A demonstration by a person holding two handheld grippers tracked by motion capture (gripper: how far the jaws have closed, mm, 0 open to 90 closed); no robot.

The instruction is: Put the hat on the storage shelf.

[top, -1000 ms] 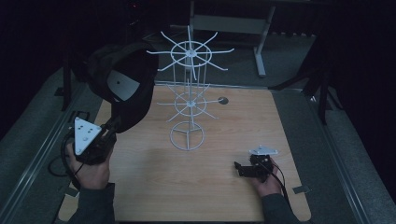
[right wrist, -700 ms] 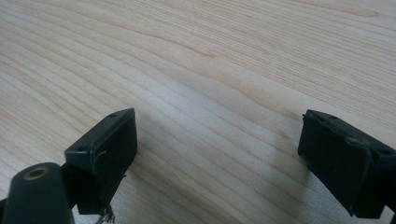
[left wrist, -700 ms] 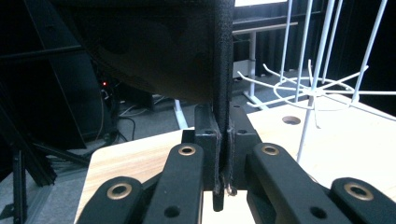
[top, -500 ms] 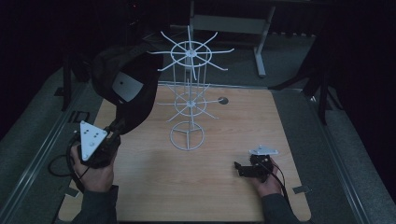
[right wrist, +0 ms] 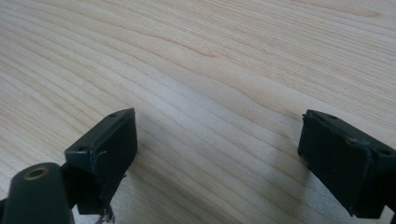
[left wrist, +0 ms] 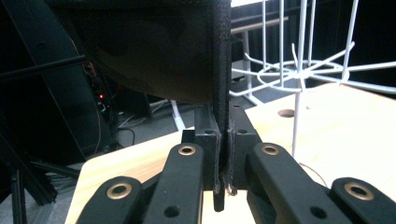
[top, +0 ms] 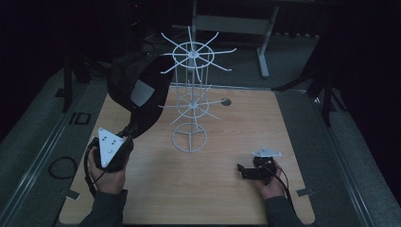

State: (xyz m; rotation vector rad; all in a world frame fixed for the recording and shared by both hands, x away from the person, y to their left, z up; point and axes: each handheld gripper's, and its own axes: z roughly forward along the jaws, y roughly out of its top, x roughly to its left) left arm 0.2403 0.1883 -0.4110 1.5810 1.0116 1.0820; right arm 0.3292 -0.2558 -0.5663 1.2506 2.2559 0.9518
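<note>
1. Left gripper, near left: clenched on the edge strap of a black fabric cap, held aloft just left of the white wire two-tier hanging rack.
2. Right gripper, near right: released, jaws spread, low over the pale wooden tabletop.
3. Step judged: hanging the cap. Best lifted clear of the prongs, then lowered over one; pinch kept firm.

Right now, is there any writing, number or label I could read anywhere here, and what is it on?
"ID": dark letters on the grey floor strip left of the wooden table.
The pale patch inside the black cap, held in the left gripper: looks like a label, but too blurred to read.
Nothing else readable: none on the white wire rack or the right gripper.
</note>
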